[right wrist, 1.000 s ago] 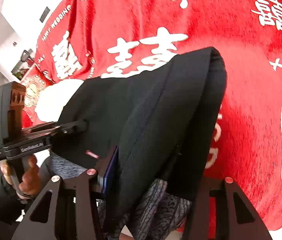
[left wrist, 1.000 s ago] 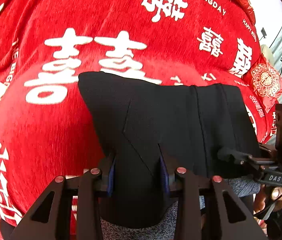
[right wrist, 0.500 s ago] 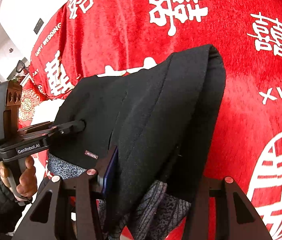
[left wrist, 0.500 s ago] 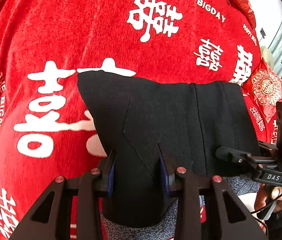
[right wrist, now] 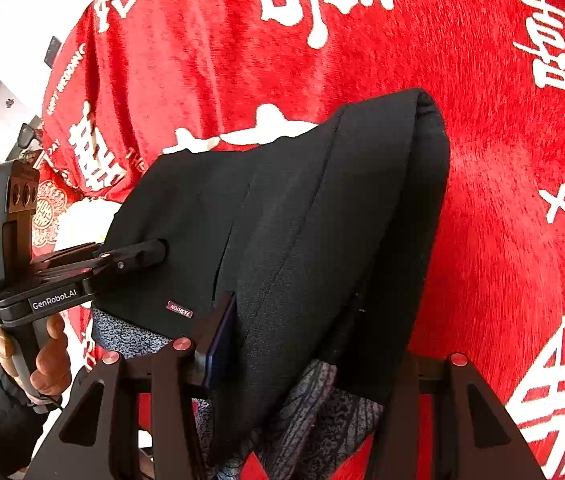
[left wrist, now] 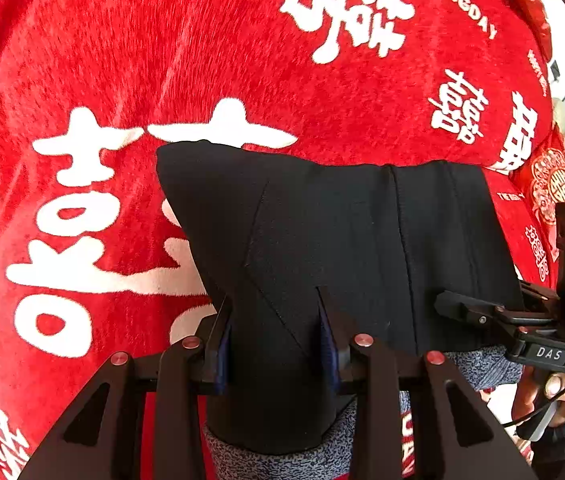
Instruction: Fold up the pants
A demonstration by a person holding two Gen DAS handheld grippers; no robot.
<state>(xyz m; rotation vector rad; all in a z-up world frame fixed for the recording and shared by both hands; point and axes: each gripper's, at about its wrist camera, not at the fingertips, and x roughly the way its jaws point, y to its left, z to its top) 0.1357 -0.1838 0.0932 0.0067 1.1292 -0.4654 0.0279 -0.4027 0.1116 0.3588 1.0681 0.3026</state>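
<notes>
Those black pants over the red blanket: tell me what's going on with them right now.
A person is folding the black pants with a handheld gripper in each hand. The left gripper and the right gripper each clamp one end of the bunched fabric, its grey lining showing near the jaws. The pants are already doubled over, and their folded far edge hangs toward the red blanket with white characters. Whether that edge touches the blanket is unclear.

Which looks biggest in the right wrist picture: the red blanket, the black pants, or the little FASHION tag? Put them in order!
1. red blanket: it fills most of the picture.
2. black pants: they look big partly because they hang close to the camera.
3. FASHION tag: tiny, sewn on the pants.
</notes>
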